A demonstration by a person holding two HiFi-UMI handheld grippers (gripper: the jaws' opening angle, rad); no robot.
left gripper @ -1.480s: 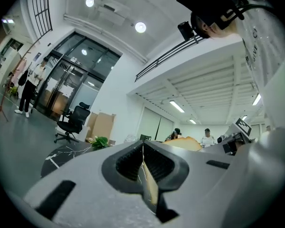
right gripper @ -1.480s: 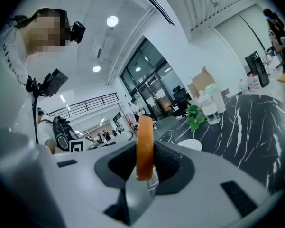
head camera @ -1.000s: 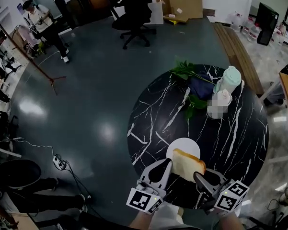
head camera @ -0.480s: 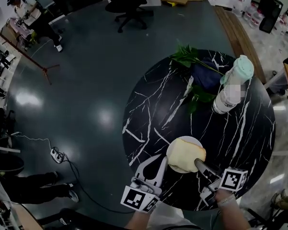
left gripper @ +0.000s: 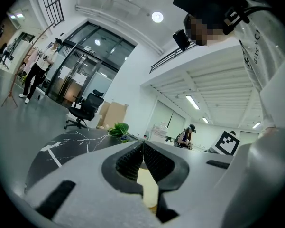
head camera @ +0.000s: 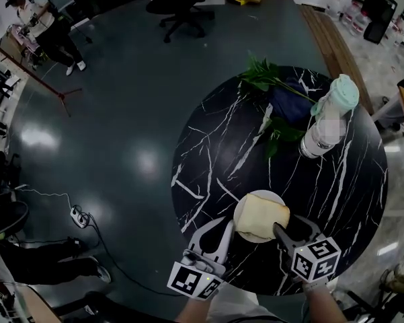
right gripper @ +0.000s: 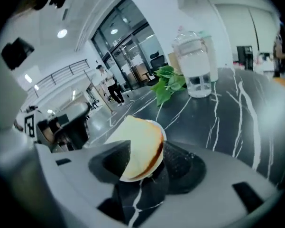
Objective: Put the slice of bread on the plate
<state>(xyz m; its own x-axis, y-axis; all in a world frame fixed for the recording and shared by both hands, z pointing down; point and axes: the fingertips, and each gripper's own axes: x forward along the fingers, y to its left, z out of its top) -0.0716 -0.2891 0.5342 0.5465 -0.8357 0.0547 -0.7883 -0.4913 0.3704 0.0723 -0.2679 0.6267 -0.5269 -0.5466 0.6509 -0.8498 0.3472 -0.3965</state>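
slice of bread [head camera: 263,215] | on plate [head camera: 240,222] | edge between opening right claw [head camera: 290,225]

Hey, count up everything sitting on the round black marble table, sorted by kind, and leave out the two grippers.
Slice of bread: 1
White plate: 1
Clear bottle: 1
Mint-topped container: 1
Bunch of green leaves: 1
Dark blue item, kind unclear: 1
Total: 6
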